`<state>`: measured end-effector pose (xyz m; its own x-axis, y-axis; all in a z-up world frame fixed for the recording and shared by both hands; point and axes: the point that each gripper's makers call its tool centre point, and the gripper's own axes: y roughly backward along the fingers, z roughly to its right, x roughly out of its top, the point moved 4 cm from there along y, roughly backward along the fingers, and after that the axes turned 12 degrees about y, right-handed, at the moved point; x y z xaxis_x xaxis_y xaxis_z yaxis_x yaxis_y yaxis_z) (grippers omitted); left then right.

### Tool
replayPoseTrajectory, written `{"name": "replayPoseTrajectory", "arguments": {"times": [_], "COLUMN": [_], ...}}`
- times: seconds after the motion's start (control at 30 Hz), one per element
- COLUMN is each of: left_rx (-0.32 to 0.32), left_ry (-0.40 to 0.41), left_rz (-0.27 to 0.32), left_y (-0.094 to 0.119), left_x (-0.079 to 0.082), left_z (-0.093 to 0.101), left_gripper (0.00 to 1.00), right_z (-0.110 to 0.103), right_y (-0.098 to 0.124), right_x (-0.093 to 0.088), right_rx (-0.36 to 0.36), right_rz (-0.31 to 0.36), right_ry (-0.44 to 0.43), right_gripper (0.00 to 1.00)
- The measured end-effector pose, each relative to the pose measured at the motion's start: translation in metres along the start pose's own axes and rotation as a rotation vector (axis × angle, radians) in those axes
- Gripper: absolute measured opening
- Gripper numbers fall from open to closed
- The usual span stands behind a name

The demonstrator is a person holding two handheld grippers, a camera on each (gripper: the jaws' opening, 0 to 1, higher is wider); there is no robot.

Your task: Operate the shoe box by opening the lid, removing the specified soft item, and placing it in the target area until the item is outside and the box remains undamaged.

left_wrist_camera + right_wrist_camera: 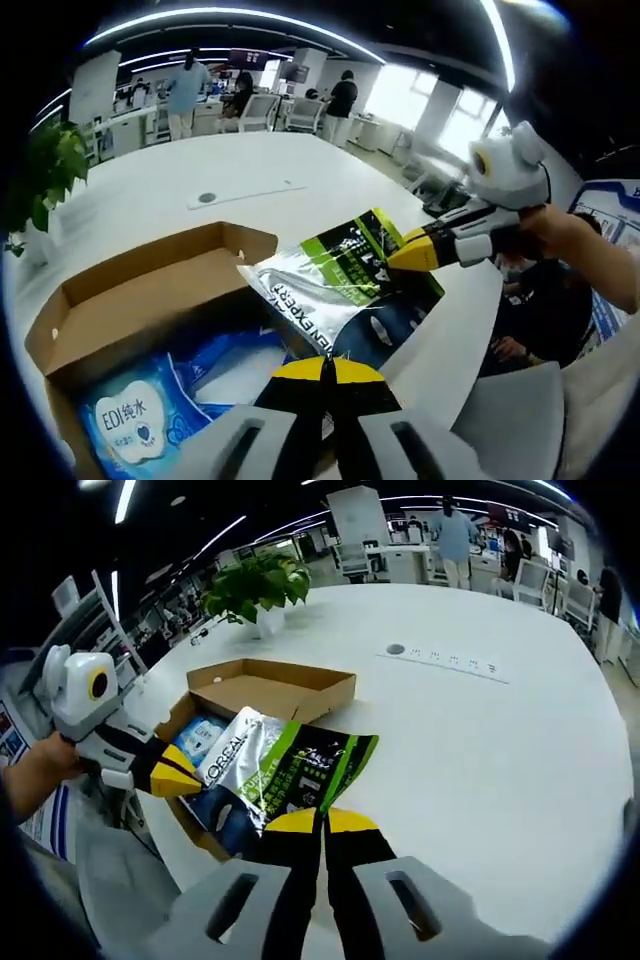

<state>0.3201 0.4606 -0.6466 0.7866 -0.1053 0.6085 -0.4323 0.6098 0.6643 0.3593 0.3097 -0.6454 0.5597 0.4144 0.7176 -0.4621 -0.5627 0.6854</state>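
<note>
Left gripper view: both claws, left claw (325,372) & right claw (410,252), pinch opposite ends of the silver-green pouch (335,275), held above the open shoe box (150,290), prob. to carry it level toward the table (250,170).

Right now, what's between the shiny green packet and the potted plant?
In the right gripper view, the open cardboard box lies between the green packet and the potted plant, then bare white table. Both grippers' jaws are shut on the packet.
</note>
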Motion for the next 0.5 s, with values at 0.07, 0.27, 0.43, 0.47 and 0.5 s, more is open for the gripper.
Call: {"name": "replayPoseTrajectory", "arguments": {"times": [0.07, 0.27, 0.43, 0.47, 0.5], "left_rx": [-0.006, -0.020, -0.029, -0.032, -0.033], "left_ry": [-0.003, -0.008, -0.016, -0.017, -0.018], "left_rz": [-0.006, -0.019, -0.036, -0.040, -0.043], "left_y": [-0.004, -0.015, -0.027, -0.029, -0.031], "left_x": [0.000, -0.001, -0.001, -0.001, -0.001], "left_z": [0.002, 0.011, 0.015, 0.018, 0.019], "left_gripper": [0.00, 0.00, 0.00, 0.00, 0.00], "right_z": [0.004, 0.015, 0.024, 0.026, 0.028], "right_y": [0.001, 0.003, 0.005, 0.005, 0.005], "right_x": [-0.003, -0.010, -0.017, -0.019, -0.021], "right_rx": [-0.003, -0.017, -0.030, -0.034, -0.037], "right_rz": [-0.005, -0.015, -0.025, -0.028, -0.030], "right_ry": [-0.002, -0.007, -0.017, -0.019, -0.019], "right_gripper": [0.00, 0.00, 0.00, 0.00, 0.00]}}
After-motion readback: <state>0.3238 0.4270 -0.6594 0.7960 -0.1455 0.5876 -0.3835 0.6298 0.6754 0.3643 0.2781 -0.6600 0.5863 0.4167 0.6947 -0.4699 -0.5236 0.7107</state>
